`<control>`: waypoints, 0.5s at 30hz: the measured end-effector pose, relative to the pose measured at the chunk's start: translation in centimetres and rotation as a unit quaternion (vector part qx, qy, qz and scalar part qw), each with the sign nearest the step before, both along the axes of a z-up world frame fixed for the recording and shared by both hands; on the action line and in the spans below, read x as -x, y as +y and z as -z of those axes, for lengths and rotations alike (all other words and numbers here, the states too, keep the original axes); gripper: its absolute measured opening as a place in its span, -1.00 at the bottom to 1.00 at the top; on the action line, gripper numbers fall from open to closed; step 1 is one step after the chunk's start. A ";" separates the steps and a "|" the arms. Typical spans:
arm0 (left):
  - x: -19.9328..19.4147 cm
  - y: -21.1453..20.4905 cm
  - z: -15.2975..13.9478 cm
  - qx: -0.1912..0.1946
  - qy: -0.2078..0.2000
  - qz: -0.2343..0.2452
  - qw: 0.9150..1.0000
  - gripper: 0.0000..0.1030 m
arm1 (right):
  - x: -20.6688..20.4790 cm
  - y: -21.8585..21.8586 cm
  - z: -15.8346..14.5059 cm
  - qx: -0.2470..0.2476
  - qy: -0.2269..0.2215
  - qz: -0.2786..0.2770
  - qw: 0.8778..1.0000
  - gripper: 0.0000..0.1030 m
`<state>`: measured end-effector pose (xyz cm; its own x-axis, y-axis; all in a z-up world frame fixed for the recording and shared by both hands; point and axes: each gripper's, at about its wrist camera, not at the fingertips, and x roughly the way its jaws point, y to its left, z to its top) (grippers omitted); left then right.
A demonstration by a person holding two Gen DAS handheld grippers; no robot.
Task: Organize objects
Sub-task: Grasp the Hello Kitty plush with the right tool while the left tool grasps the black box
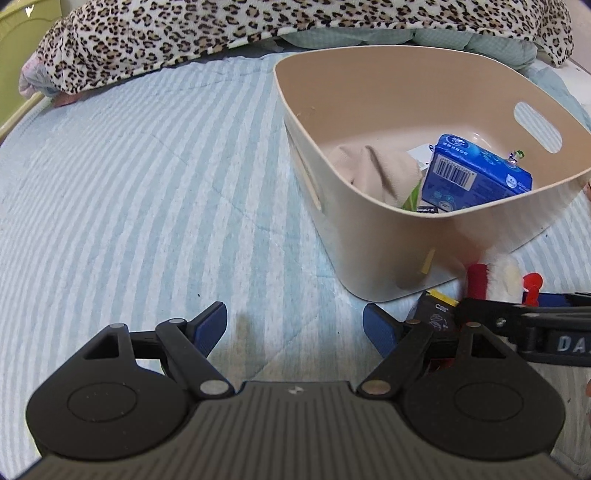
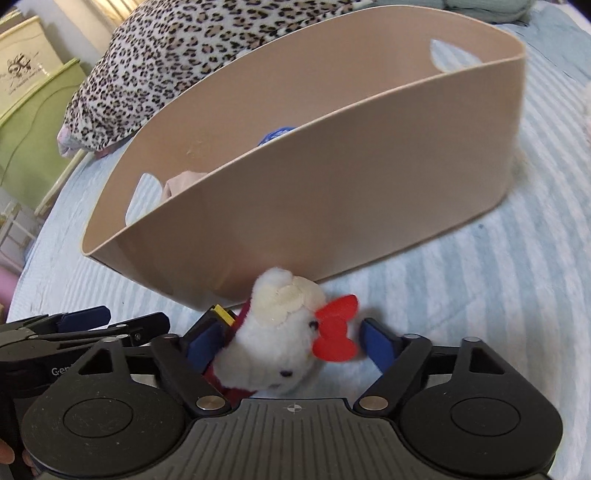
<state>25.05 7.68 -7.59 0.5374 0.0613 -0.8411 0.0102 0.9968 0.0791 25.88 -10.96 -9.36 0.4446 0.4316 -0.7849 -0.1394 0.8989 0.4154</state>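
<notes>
**Plush toy between the right fingers, beside the bin on the bed**

The right hand-held gripper (image 2: 288, 345) has its fingers spread wide on either side of a white plush toy (image 2: 284, 347); the left pad touches the toy's side, the right pad stands just off its red bow (image 2: 336, 330), so it does not clamp the toy. The left hand-held gripper (image 1: 295, 328) is wide open and holds nothing, hovering over the bed (image 1: 147, 203).

The bed wears a quilted cover in pale blue and white stripes. A leopard-print blanket (image 1: 258, 26) is heaped along its far edge, and green furniture (image 2: 29, 122) stands past the left side.

The toy is fluffy, with dark eyes and a red garment, lying against the near wall of a beige bin (image 2: 369, 166) with cut-out handles. Beside it sits a small black and yellow packet (image 1: 437, 310). In the bin lie a blue tissue pack (image 1: 476, 177) and a beige cloth (image 1: 376, 173).
</notes>
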 end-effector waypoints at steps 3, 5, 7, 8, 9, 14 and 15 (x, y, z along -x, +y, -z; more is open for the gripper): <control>-0.1 0.1 0.2 0.005 0.004 -0.001 1.000 0.58 | 0.0 0.5 -0.2 -0.001 -0.013 -0.012 1.000 0.00; 0.1 0.0 0.2 0.009 0.005 -0.001 1.000 0.58 | 0.2 0.4 -0.4 0.000 -0.014 -0.013 1.000 -0.04; 0.3 -0.1 -0.1 0.015 0.003 0.002 1.000 0.58 | 0.4 0.3 -0.8 0.002 -0.015 -0.020 1.000 -0.07; 0.5 -0.2 -0.3 0.018 0.001 0.005 1.000 0.58 | 0.6 0.0 -1.0 0.001 -0.014 -0.021 1.000 -0.08; 0.7 -0.4 -0.4 0.022 -0.002 0.009 1.000 0.58 | 0.7 -0.3 -1.2 0.000 -0.013 -0.022 1.000 -0.09; 1.5 -2.1 -1.1 0.032 -0.015 0.050 0.998 0.58 | 1.4 -2.1 -2.5 0.024 -0.030 -0.025 0.999 -0.10; 1.5 -2.5 -1.0 0.029 -0.016 0.057 0.998 0.58 | 1.4 -2.3 -2.8 0.034 -0.035 -0.027 0.998 -0.10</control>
<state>23.52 5.14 -6.56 0.5650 -0.0503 -0.8236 0.1218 0.9923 0.0230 24.47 -13.29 -6.58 0.4779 0.4026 -0.7807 -0.2145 0.9153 0.3408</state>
